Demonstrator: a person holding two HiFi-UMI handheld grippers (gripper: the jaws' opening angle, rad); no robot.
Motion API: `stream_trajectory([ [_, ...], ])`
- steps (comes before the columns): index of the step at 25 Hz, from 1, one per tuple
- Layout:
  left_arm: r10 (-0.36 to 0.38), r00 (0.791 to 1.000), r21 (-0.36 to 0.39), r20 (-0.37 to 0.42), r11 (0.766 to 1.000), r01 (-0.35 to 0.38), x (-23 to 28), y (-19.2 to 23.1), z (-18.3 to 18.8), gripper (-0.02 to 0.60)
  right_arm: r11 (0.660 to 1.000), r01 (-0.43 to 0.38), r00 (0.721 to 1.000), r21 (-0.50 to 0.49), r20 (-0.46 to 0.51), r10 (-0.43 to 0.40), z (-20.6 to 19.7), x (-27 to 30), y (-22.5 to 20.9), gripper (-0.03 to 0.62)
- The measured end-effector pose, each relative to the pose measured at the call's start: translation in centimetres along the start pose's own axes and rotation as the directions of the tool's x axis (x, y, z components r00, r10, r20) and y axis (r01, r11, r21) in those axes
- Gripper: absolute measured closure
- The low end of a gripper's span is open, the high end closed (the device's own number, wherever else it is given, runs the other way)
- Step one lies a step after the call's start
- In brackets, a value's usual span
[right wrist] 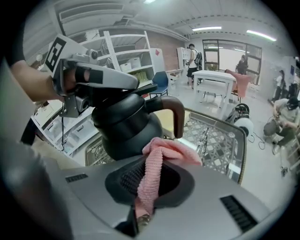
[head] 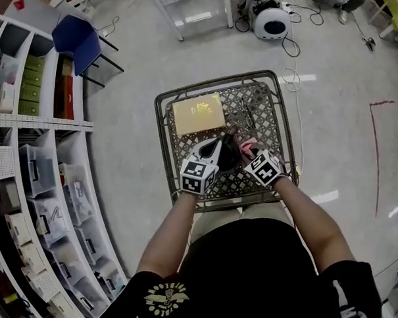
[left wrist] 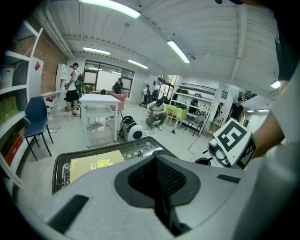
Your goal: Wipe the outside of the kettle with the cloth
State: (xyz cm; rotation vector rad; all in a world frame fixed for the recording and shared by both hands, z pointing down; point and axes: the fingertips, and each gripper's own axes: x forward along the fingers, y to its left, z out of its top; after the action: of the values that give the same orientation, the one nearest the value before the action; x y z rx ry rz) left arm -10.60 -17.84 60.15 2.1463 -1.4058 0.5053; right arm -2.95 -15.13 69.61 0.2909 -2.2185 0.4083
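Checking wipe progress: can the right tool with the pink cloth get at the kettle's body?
Likely yes: the right tool holds the cloth right by the kettle, with nothing between.

Reaching left forearm [head: 173, 226] and right forearm [head: 311, 219] toward 12 o'clock, converging. Holding left tongs [head: 219, 146] closed together, aimed at 1 o'clock. Clamping right tongs [head: 244, 152] on pink cloth [right wrist: 161, 154], aimed at 11 o'clock, both tipped downward.

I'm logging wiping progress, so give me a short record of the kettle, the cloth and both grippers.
kettle: black, brown handle, over the wire basket
cloth: pink, touching the kettle's lower side
right gripper: shut on the cloth
left gripper: jaws together, tips at the kettle's top; grip unclear
basket also holds: flat yellow box
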Motion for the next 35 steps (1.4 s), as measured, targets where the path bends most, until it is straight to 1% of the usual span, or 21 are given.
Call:
stream_trajectory([
  [3, -0.005, 1.000, 0.007, 0.005, 1.000, 0.005, 0.0, 0.0, 0.1, 0.575, 0.999, 0.008, 1.000, 0.034, 0.000, -0.008, -0.9, -0.2, 1.2, 0.565],
  [7, -0.025, 1.000, -0.005, 0.003, 1.000, 0.025, -0.1, 0.0, 0.0, 0.575, 0.997, 0.008, 1.000, 0.074, 0.004, -0.009, -1.8, -0.2, 3.5, 0.565],
  [13, -0.049, 0.999, 0.003, 0.014, 0.999, 0.049, 0.0, -0.3, 0.2, 0.575, 0.995, -0.035, 0.999, 0.089, -0.005, 0.036, -2.8, 1.5, 8.4, 0.565],
  [17, -0.057, 0.998, 0.003, 0.019, 0.998, 0.057, -0.1, -0.6, 0.1, 0.575, 0.996, -0.048, 0.999, 0.075, 0.025, 0.046, -1.4, 3.0, 11.5, 0.565],
  [21, -0.075, 0.997, -0.005, 0.021, 0.997, 0.076, -0.1, -0.5, 0.1, 0.575, 0.995, -0.050, 0.997, 0.085, 0.067, 0.045, 0.1, 4.7, 13.5, 0.565],
  [24, -0.074, 0.997, -0.011, 0.025, 0.997, 0.074, 0.1, -0.7, -0.1, 0.575, 0.993, -0.039, 0.997, 0.111, 0.067, 0.031, -0.6, 5.7, 13.3, 0.565],
  [26, -0.075, 0.997, -0.011, 0.023, 0.997, 0.076, 0.5, -1.1, -0.3, 0.575, 0.990, -0.023, 0.999, 0.137, 0.051, 0.016, -2.2, 5.8, 12.3, 0.565],
  [28, -0.086, 0.996, -0.007, 0.003, 0.996, 0.086, 1.0, -1.6, -0.4, 0.575, 0.986, 0.001, 0.999, 0.165, 0.037, -0.007, -3.9, 5.4, 10.6, 0.565],
  [31, -0.100, 0.995, 0.044, -0.030, 0.994, 0.101, 1.0, -2.0, -0.2, 0.575, 0.981, 0.035, 0.999, 0.190, 0.020, -0.040, -5.1, 4.8, 8.3, 0.565],
  [33, -0.086, 0.996, 0.085, -0.017, 0.992, 0.087, 0.6, -1.8, -0.1, 0.575, 0.982, 0.051, 0.999, 0.181, 0.002, -0.052, -5.3, 4.2, 7.0, 0.565],
  [35, -0.076, 0.997, 0.091, 0.003, 0.993, 0.075, 0.2, -1.3, 0.0, 0.575, 0.986, 0.065, 0.998, 0.156, -0.018, -0.063, -5.3, 3.7, 5.7, 0.565],
])
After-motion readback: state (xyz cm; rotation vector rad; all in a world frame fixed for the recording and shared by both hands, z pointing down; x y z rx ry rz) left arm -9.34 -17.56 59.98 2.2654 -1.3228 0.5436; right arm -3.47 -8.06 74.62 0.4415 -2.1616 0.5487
